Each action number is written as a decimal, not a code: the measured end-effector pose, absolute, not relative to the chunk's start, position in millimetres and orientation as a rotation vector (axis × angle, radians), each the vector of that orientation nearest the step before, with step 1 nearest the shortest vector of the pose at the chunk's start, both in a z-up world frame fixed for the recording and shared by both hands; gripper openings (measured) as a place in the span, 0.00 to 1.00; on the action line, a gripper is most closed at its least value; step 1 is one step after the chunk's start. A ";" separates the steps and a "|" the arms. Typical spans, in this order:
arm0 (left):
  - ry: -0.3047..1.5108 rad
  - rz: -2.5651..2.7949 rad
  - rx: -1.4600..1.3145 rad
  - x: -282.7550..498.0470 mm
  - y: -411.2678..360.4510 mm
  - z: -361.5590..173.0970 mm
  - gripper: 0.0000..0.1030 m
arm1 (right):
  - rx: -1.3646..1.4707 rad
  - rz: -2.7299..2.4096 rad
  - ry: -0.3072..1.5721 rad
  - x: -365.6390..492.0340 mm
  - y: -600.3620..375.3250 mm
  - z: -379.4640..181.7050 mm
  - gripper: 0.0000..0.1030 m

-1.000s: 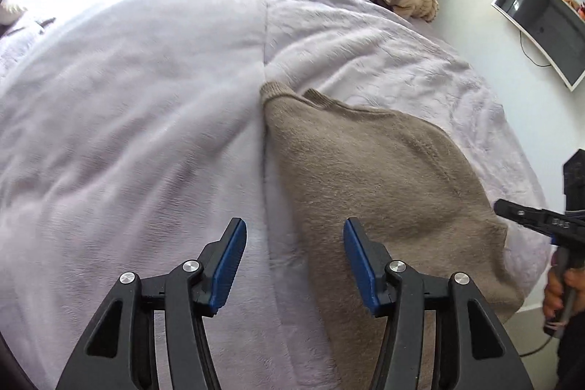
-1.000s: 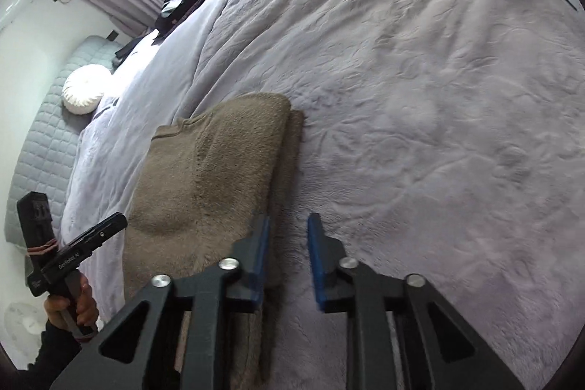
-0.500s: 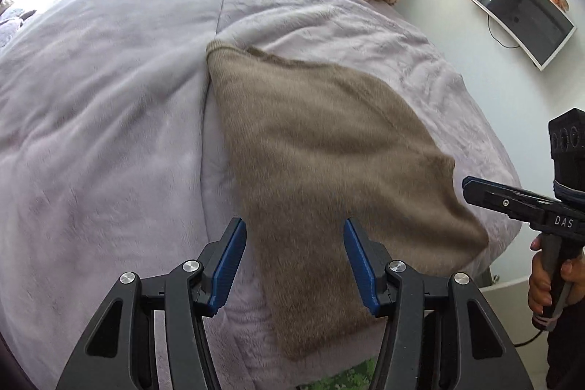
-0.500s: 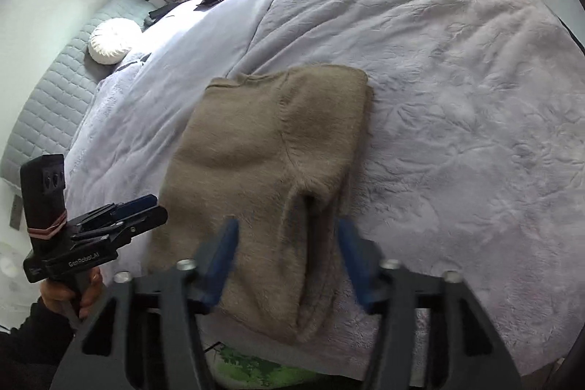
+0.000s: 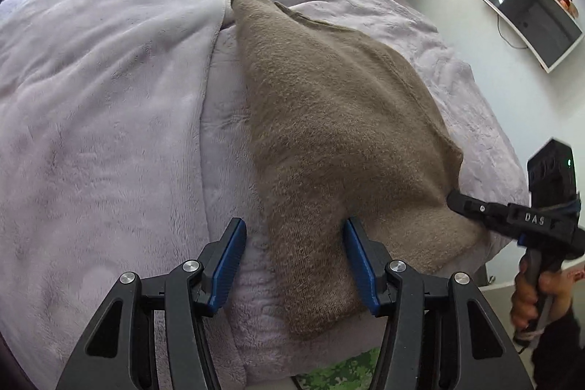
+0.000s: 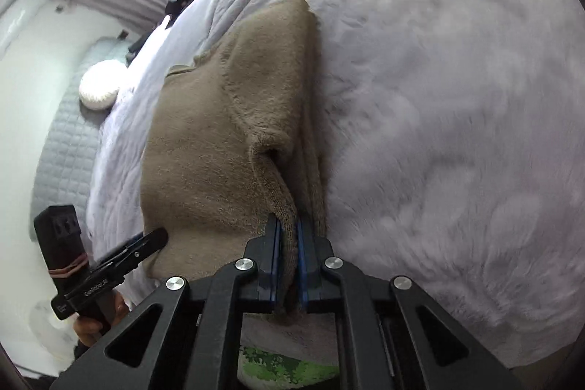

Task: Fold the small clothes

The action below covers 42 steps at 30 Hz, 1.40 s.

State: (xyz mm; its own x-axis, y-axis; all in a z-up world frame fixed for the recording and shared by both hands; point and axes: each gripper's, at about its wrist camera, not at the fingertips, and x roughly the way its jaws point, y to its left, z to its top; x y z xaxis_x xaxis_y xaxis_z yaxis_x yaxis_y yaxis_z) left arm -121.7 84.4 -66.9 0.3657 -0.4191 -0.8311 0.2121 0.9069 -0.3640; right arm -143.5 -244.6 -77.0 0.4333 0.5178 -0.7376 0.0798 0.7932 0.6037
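right tongs (image 6: 289,240) clamped on the near hem of the brown sweater (image 5: 340,134), apparently to lift it for folding; left tongs (image 5: 294,265) apart, straddling its near-left corner; sweater lies on the bed (image 5: 109,97).

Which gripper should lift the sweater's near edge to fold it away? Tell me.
Right. The right gripper is shut on the sweater hem; the left gripper is open, only straddling the corner.
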 end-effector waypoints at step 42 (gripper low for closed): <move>1.100 -0.209 -0.097 -113.0 70.6 -33.2 0.56 | 0.438 0.163 1.111 -146.8 -232.2 -17.3 0.24</move>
State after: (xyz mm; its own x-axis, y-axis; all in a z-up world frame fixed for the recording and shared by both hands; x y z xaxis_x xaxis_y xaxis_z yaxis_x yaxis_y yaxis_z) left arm -113.0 70.6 -33.2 0.4368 -0.2161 -0.8732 0.1201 0.9760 -0.1815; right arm -146.8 -232.2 -17.3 0.4425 0.3418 -0.8291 0.0885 0.9034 0.4196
